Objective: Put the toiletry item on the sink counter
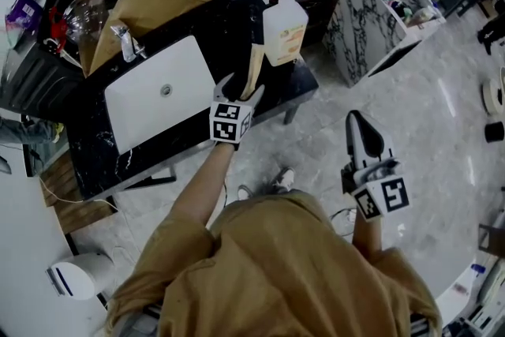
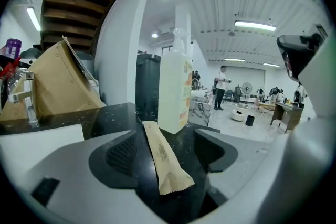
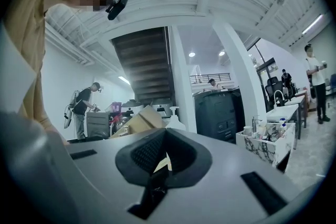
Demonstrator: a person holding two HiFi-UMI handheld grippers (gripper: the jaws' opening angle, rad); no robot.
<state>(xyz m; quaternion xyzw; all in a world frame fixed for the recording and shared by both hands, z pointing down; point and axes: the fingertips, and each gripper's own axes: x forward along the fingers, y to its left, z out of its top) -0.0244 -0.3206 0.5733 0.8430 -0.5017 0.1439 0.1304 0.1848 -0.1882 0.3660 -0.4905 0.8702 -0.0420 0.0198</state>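
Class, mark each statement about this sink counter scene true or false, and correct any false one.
1. The paper packet lies flat on the black counter. True.
2. The left gripper is clamped on the packet. False: its jaws stand wide apart on either side of the packet, and the pads are clear of it.
3. The pump bottle stands inside the sink. False: it stands upright on the counter beside the sink, just beyond the packet.
4. The right gripper is over the floor, away from the counter, with its jaws together. True.
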